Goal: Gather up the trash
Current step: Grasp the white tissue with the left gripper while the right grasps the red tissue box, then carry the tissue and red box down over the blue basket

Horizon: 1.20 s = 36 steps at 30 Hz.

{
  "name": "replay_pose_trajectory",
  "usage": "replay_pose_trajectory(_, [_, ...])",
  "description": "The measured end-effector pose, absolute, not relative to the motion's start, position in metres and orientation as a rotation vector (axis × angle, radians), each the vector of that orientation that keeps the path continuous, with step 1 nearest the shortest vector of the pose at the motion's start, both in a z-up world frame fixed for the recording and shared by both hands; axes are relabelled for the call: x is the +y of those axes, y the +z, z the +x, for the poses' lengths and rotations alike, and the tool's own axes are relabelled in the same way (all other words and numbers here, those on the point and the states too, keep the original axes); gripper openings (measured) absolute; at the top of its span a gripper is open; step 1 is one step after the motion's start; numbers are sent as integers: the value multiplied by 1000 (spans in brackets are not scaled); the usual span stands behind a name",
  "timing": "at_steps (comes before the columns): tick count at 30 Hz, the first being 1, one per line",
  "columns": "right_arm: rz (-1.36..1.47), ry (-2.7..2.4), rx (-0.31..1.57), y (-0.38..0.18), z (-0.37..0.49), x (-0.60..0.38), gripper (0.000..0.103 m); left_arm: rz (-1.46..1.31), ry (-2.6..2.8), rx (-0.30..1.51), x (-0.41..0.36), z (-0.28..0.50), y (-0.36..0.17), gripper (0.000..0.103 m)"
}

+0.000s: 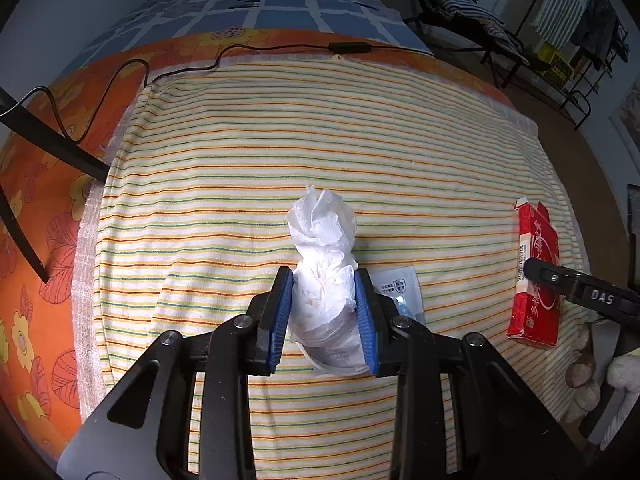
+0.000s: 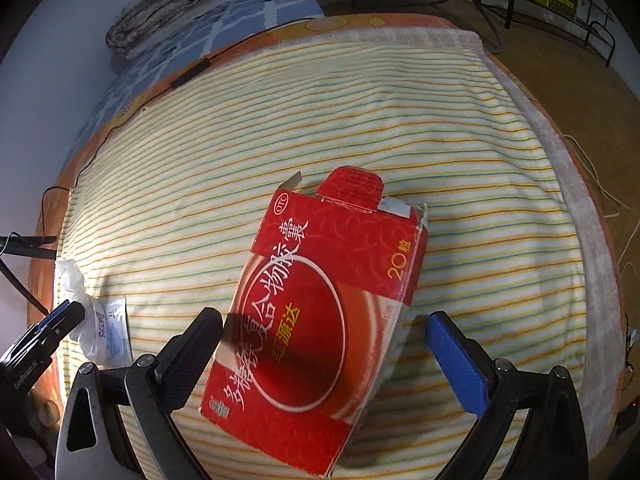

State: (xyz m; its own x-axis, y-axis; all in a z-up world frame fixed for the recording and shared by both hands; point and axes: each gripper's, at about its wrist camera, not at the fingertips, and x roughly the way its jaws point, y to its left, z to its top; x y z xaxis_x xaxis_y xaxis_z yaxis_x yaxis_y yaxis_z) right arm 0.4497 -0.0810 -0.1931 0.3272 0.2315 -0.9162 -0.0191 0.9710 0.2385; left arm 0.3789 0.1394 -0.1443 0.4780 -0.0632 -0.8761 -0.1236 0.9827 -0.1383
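On the far left of the left wrist view we see the orange floral bedsheet (image 1: 48, 216) with a thin black cable (image 1: 120, 76) running across it from about nine o'clock up toward twelve. Moving right, the striped blanket (image 1: 320, 140) fills the centre. In the middle our left gripper (image 1: 325, 312) has its blue pads pressed against both sides of a crumpled white tissue wad (image 1: 322, 264), whose loose top sticks out past the fingertips toward twelve o'clock. Just beside it at three o'clock lies a small clear wrapper (image 1: 400, 290), partly under the right pad. Farther right, at about three o'clock, the red medicine box (image 1: 536, 276) lies flat on the blanket.

In the right wrist view, our right gripper (image 2: 324, 332) stands wide open, one finger on each side of the red box, which lies tilted between them with its top flap open toward twelve o'clock; the left fingertip looks to be at the box's edge, the blue pad apart from it.
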Motion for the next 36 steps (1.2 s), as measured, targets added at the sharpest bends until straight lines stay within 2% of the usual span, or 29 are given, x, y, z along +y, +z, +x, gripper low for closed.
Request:
replay_pose_trajectory(6, [128, 187, 1240, -197, 454, -71, 103, -213, 36, 1053, 144, 372, -135, 27])
replay_pose_trajectory(16, [170, 245, 1219, -187, 442, -84, 96, -210, 37, 1025, 146, 359, -122, 27])
replay_pose_trajectory(36, [124, 362, 1040, -131, 370, -92, 94, -193, -2, 983, 123, 290, -94, 27])
